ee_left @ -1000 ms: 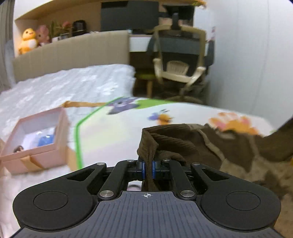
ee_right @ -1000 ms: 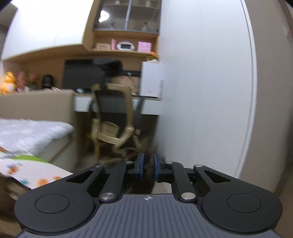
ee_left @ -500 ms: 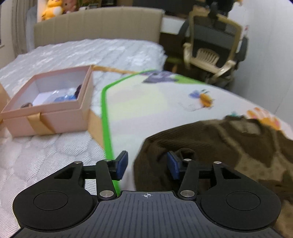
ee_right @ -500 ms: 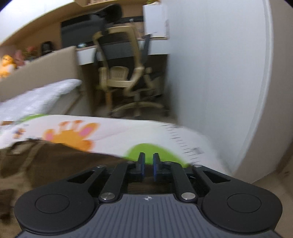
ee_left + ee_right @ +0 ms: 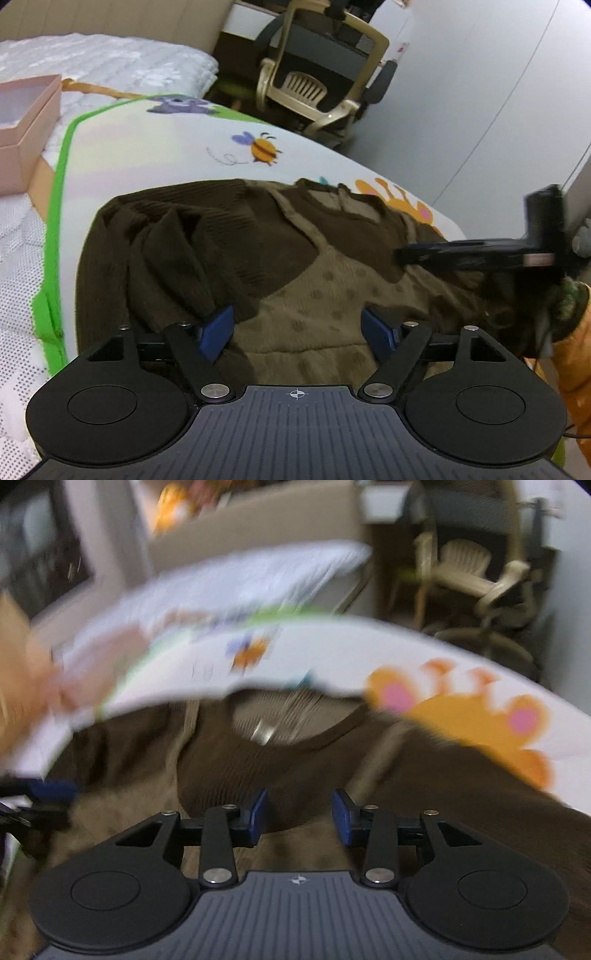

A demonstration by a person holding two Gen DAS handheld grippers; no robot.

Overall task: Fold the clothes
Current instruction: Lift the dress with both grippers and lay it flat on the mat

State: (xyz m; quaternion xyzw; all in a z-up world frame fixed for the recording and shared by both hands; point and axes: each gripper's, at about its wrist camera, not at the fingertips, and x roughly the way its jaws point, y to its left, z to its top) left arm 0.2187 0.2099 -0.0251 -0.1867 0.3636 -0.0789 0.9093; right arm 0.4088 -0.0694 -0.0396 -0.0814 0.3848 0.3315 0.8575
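- Two grippers, left gripper (image 5: 297,334) and right gripper (image 5: 298,815), both spread wide, holding nothing.
- Brown sweater (image 5: 229,243) lies flat on the cartoon mat (image 5: 147,147), directly beneath both.
- Pink box (image 5: 26,122) at 10 o'clock.

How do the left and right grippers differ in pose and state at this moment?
The left gripper has its jaws spread wide; the right gripper has a narrower gap. The left's view is sharp, the right's smeared. Both are open, holding nothing, over the brown sweater.
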